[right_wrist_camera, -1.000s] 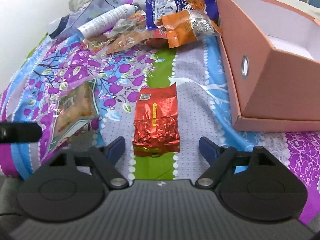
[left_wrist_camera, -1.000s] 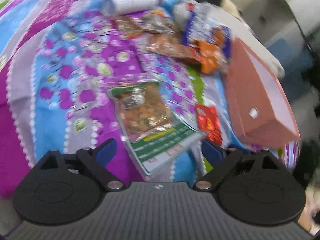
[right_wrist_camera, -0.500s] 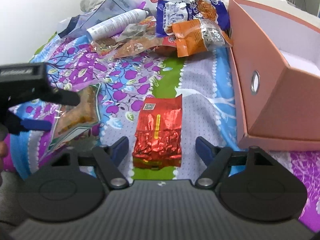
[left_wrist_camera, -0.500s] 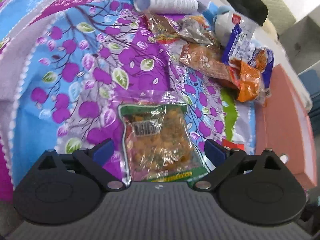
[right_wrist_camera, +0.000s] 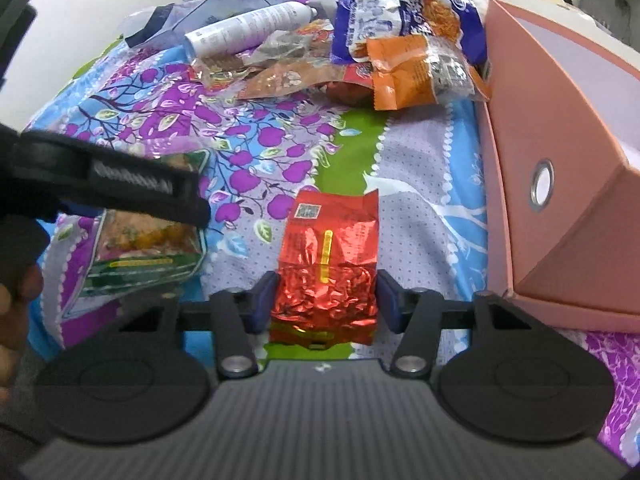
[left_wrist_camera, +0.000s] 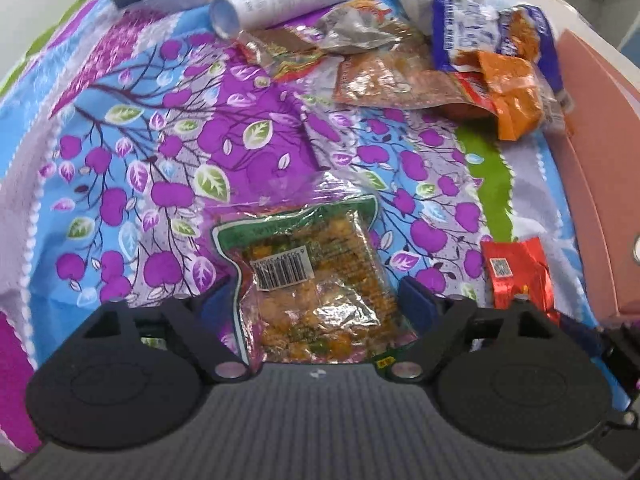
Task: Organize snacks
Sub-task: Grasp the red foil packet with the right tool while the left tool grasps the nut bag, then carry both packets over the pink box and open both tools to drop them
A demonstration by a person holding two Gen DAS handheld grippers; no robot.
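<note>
Across the whole scene spreads a purple, blue and green floral cloth, the ground on which everything lies. At its right edge stands an open salmon-pink cardboard box with a metal-ringed hole in its near wall and a pale inside. Toward the far end of the cloth, just left of the box, sits a heap of crinkled snack wrappers, blue-and-white and orange ones on top, with a white cylindrical spray can lying on its side at the heap's left.

On the near left part of the cloth lies a green-bordered clear packet of orange-yellow snack pieces, barcode sticker up. The left gripper straddles it, its jaws having just been closing; the blue pads stand close at either edge of the packet, and whether they press on it I cannot tell. A person's fingers show at this gripper's handle.

Between that packet and the box, on the green stripe of the cloth, lies a small red foil pouch with a yellow stripe. The right gripper has its jaws around the pouch's lower half, just been closing, pads at the foil's two sides.
</note>
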